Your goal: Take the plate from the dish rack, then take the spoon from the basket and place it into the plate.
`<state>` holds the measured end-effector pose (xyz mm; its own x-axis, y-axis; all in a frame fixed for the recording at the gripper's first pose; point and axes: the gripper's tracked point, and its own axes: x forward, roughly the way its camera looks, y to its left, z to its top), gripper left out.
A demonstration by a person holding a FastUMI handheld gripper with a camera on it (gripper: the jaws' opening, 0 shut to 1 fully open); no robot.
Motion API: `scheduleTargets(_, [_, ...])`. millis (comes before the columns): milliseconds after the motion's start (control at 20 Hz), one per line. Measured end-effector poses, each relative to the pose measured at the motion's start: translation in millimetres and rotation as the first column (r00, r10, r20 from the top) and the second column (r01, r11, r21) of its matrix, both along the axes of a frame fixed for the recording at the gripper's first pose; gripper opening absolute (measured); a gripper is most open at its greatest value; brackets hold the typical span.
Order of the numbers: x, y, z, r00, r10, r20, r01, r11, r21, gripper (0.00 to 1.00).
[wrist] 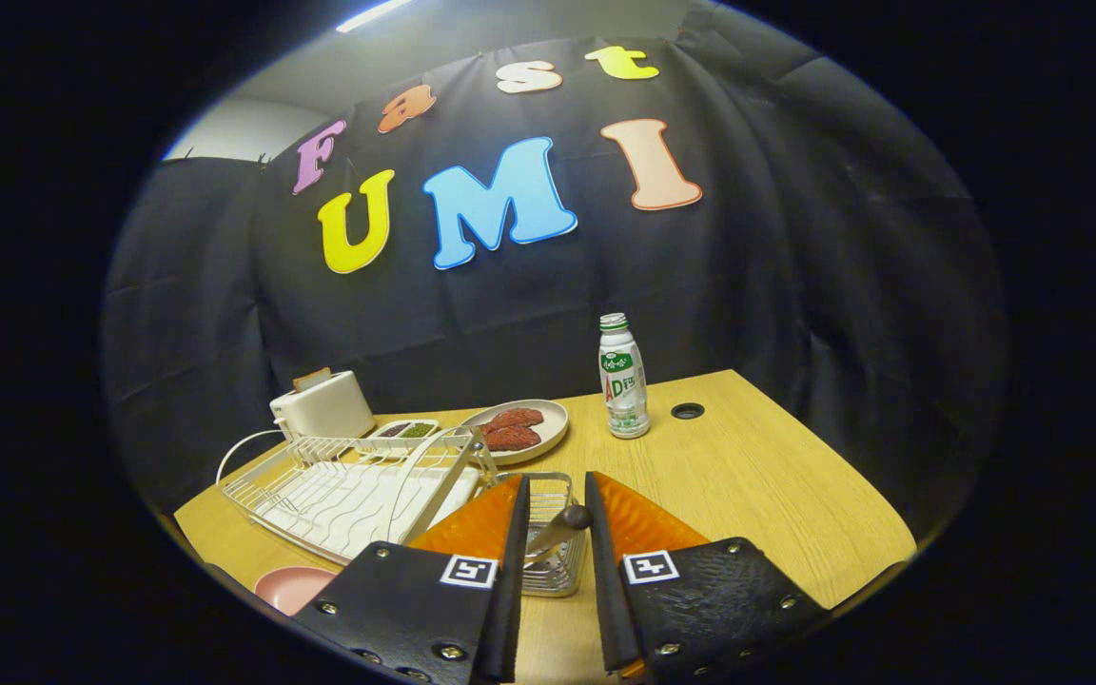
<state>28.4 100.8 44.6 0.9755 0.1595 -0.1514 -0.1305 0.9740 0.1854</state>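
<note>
While gripper (557, 495) gapes | spoon (557, 530) between fingers | bottle (623, 377) label unreadable

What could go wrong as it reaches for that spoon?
The gripper is open around the spoon handle, which leans in the wire basket; closing off-centre might let it slip. The orange fingers sit near the basket's rim and could nudge it. The pink plate lies at the table's edge.
</note>
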Motion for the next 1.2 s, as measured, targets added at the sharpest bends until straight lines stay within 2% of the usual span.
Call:
scheduleTargets(50, [0.3,2.9,0.9,1.000,0.006,-0.002,-0.006,1.000,0.014,0.27])
scheduleTargets(150, [3.2,1.6,-2.8,1.000,-0.014,0.002,0.014,1.000,0.023,0.29])
scheduleTargets(200, [3.3,5.2,0.2,1.000,-0.013,0.000,0.013,0.999,0.034,0.12])
scheduleTargets(350, [1.5,8.7,0.4,1.000,-0.021,-0.015,0.021,1.000,-0.010,0.12])
scheduleTargets(400, [-0.9,14.4,-1.3,0.999,-0.005,-0.036,0.005,1.000,-0.015,0.06])
scheduleTargets(850, [-2.9,15.7,40.5,0.999,-0.023,-0.040,0.020,0.997,-0.075,0.01])
scheduleTargets(1200, [-19.2,15.7,117.0,0.998,-0.049,0.034,0.053,0.990,-0.131,0.01])
